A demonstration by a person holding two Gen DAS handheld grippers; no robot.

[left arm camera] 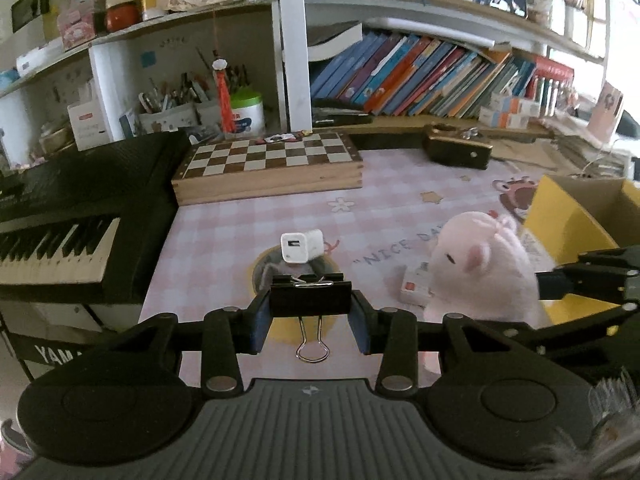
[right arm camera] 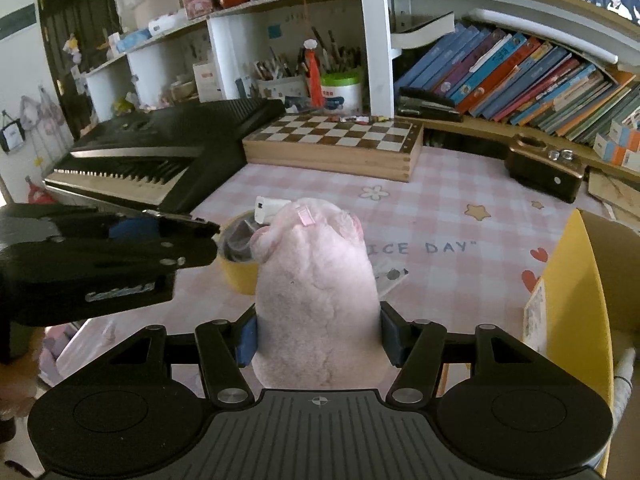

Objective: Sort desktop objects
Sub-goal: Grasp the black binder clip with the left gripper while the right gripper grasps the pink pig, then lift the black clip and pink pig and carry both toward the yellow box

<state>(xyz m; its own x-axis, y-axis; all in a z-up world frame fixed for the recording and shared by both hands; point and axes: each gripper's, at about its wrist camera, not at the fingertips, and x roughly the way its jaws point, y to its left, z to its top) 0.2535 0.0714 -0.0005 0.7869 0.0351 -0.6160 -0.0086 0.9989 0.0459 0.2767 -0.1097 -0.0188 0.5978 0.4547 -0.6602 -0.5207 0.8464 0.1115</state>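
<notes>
A: Left tool point(left arm camera: 310, 320) pinches a black clip point(left arm camera: 310, 298) across its body, the blue pads pressed on both ends. One wire handle hangs below the clip, the other lies folded on top.

B: And the right tool point(right arm camera: 318, 338)?

A: It squeezes a pink plush point(right arm camera: 316, 280) between its pads, gripping the plush's back end, with the head pointing away from the camera. The left wrist view shows the same plush point(left arm camera: 480, 268) to the right of the clip.

B: Where is everything against the tape?

A: Take the yellow tape point(right arm camera: 238, 268) on the desk point(left arm camera: 224, 240) as the mark. A white charger point(left arm camera: 302, 246) sits at the tape's far rim; whether it rests on the roll or just behind it I cannot tell. The clip is held in front of the tape and hides part of it in the left wrist view. The plush is just right of the tape. A small white box point(left arm camera: 416, 290) lies on the desk beside the plush.

B: Further out?

A: A yellow box point(right arm camera: 576, 280) stands well right of the tape, open. Behind the tape lies a chessboard point(left arm camera: 272, 160), and to the tape's left a keyboard point(left arm camera: 60, 236).
</notes>
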